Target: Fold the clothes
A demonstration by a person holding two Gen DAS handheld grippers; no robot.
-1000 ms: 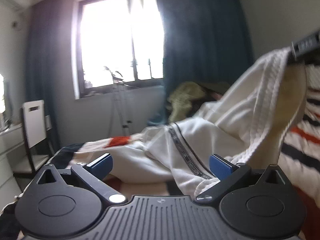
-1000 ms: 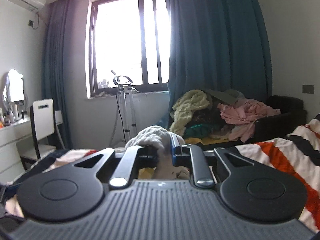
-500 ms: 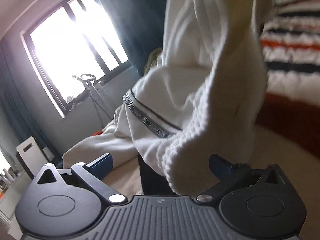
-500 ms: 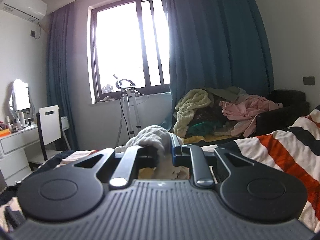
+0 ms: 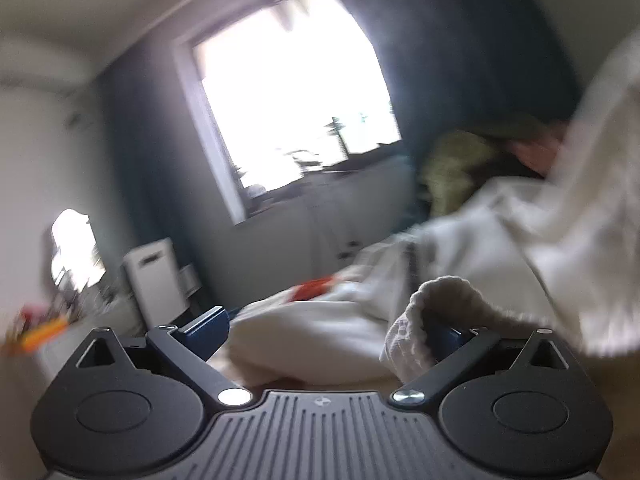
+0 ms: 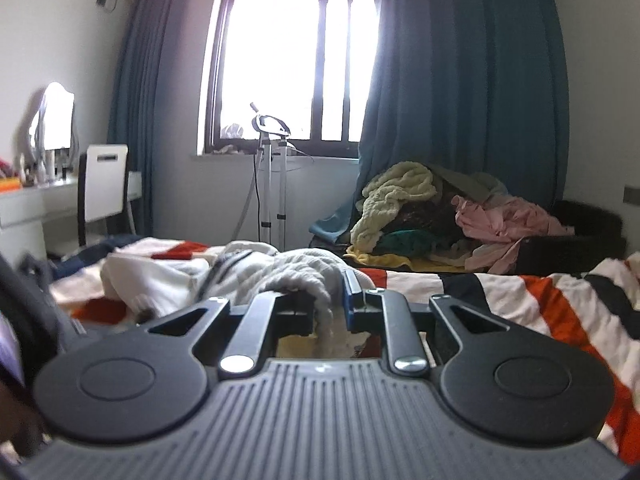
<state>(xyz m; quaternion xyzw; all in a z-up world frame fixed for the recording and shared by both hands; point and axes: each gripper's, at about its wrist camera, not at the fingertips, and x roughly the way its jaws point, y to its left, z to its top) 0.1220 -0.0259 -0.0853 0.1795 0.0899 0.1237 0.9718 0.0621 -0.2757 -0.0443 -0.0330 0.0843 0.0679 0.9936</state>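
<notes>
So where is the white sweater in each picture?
Left wrist view: the white sweater fills the right side, its knitted edge draped over the left gripper's right finger.
Right wrist view: it lies bunched just left of centre on the striped bedspread, with the right gripper shut on a fold of it.
Shared landmark: the bright window.

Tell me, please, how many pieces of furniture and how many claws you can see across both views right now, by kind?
Claws: 2 (left claw, open; right claw, shut on the white garment)
Chairs: 1 (white chair)
Beds: 1 (bed with striped cover)
Dressing tables: 1 (white dressing table)
Total: 5
</notes>
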